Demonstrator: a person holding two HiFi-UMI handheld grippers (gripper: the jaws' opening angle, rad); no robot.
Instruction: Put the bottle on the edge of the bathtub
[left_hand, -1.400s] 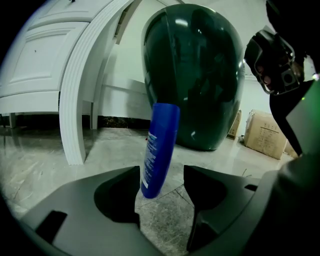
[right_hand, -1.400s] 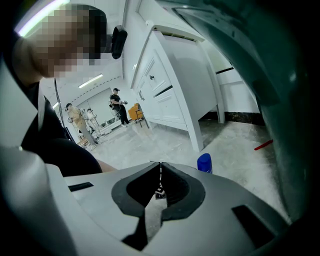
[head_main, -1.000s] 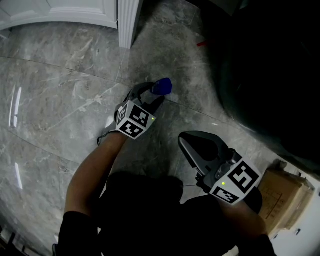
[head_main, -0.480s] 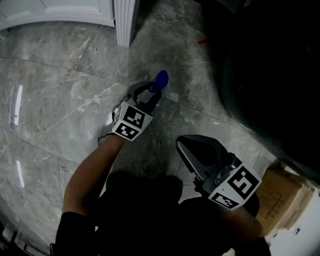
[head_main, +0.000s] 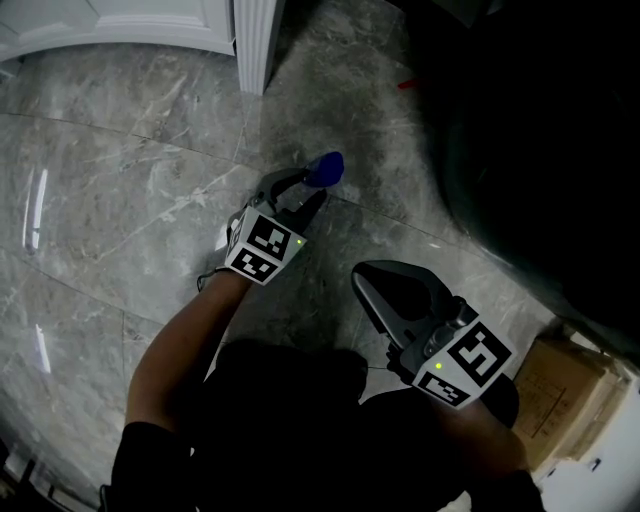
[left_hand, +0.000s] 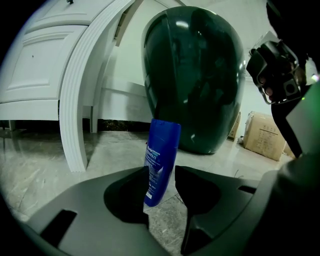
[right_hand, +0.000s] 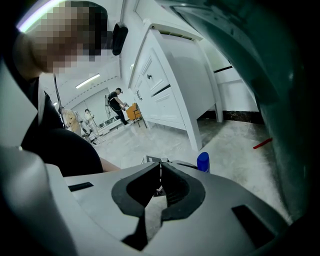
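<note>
A blue bottle (left_hand: 161, 159) leans to one side between the jaws of my left gripper (left_hand: 161, 180), low over the grey marble floor. Those jaws have just closed in on it, then eased a touch wider. Both pads still press its sides. In the head view only the bottle's blue end (head_main: 326, 168) shows past the left gripper (head_main: 305, 190). The dark green bathtub (left_hand: 192, 75) stands just behind the bottle and fills the right of the head view (head_main: 540, 130). My right gripper (head_main: 365, 280) hangs shut and empty nearer me, and its own view (right_hand: 160, 172) looks toward the bottle (right_hand: 202, 161).
A white cabinet with a fluted post (head_main: 255, 40) stands at the far left. A cardboard box (head_main: 560, 385) sits by the tub's near end. A small red thing (head_main: 404, 85) lies on the floor by the tub. People stand far off in the right gripper view.
My left gripper's jaws have narrowed onto the bottle, and the bottle's top has shifted slightly. The right gripper has stayed where it was.
</note>
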